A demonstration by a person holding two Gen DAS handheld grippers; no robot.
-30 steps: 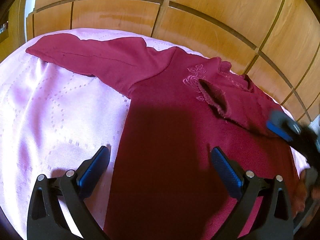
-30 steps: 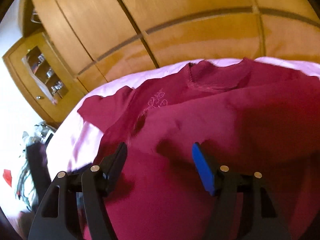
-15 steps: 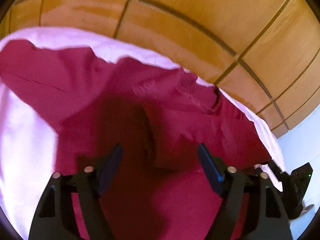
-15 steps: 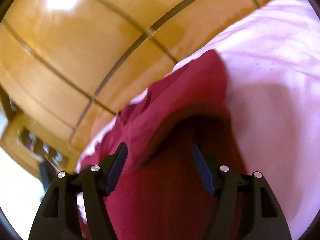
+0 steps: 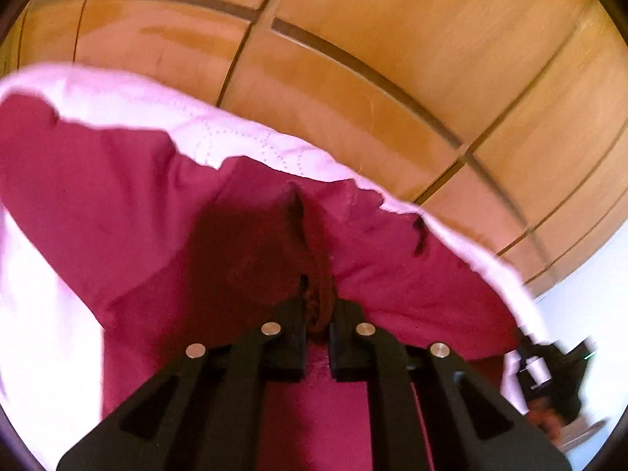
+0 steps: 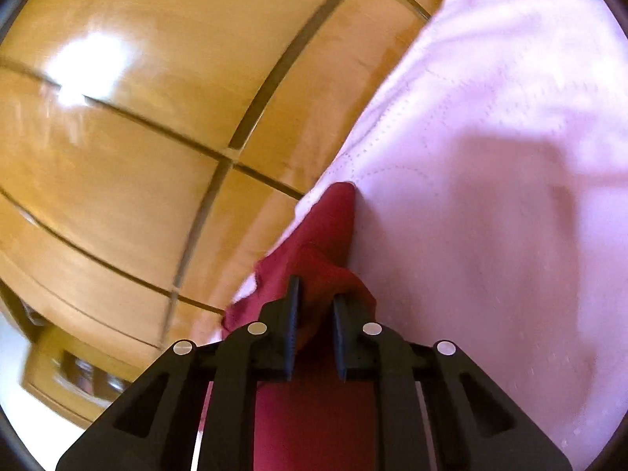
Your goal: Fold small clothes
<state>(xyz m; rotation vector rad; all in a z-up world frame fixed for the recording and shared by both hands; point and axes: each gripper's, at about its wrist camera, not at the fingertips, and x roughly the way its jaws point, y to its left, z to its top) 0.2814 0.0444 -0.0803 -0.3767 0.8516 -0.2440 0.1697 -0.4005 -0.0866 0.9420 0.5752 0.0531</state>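
Note:
A small dark red long-sleeved top (image 5: 117, 204) lies spread on a pink quilted bedspread (image 5: 219, 141). My left gripper (image 5: 316, 314) is shut on a bunched fold of the top near its middle, the cloth pinched between the jaws. My right gripper (image 6: 314, 314) is shut on another part of the same top (image 6: 329, 235), near its edge, with the cloth rising in a ridge ahead of the jaws. The right gripper also shows at the far right of the left wrist view (image 5: 549, 369). Most of the garment's body is hidden under the grippers.
A wooden panelled wardrobe (image 5: 353, 39) stands just beyond the bed's far edge; it also fills the left of the right wrist view (image 6: 117, 137). Bare pink bedspread (image 6: 490, 157) stretches to the right of the right gripper. A glass-fronted cabinet (image 6: 78, 373) sits low left.
Both grippers have gone from open to shut, each pinching the red top. Both have moved closer to the cloth, and the fabric now bunches up between the jaws.

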